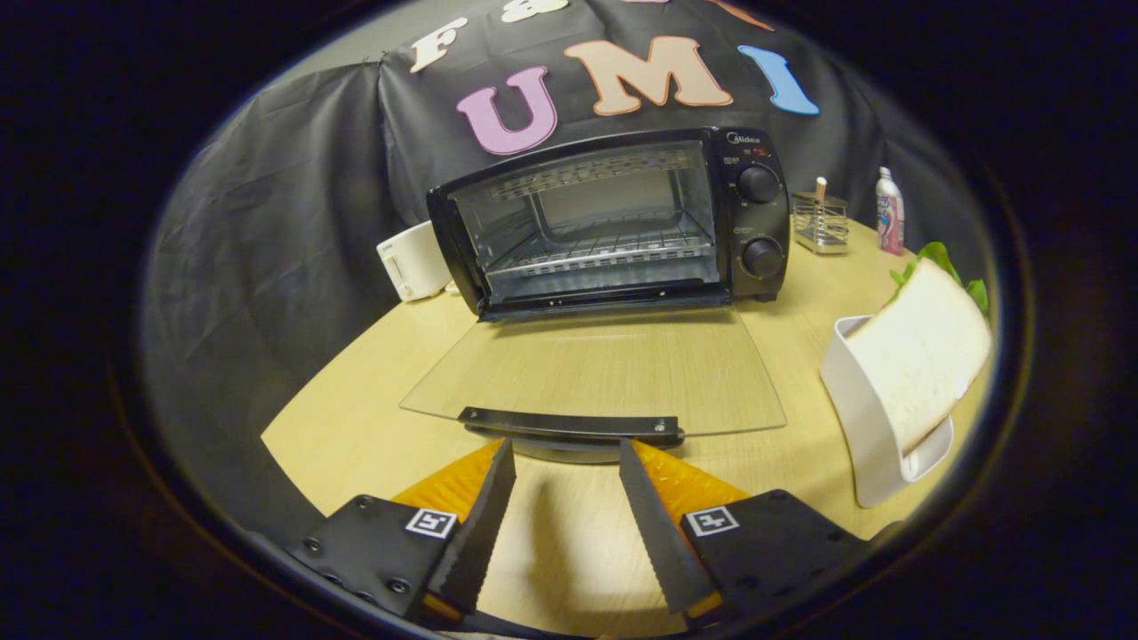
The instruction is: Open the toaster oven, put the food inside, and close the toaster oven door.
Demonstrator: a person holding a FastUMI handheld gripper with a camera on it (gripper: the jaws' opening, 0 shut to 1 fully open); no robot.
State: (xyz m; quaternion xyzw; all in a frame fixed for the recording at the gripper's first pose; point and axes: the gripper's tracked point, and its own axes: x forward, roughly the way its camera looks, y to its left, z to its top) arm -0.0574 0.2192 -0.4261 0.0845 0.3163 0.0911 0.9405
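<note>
A black toaster oven [622, 222] stands at the back of the wooden table [356, 418]. Its glass door [605, 373] lies folded down flat toward me, with the black handle bar [569, 425] just ahead of my fingertips. The oven's cavity shows a wire rack [605, 253] with nothing on it. My gripper [566, 449] is open, its fingers apart with nothing between them, hovering right before the door handle. A slice of bread [925, 356] leans in a white holder [876, 427] to the right of the fingers.
A white appliance [413, 260] sits left of the oven. Behind the oven on the right are a metal wire rack [820, 225] and a white bottle [889, 212]. Green leaves [942, 262] show behind the bread. The table's edge curves round on the left.
</note>
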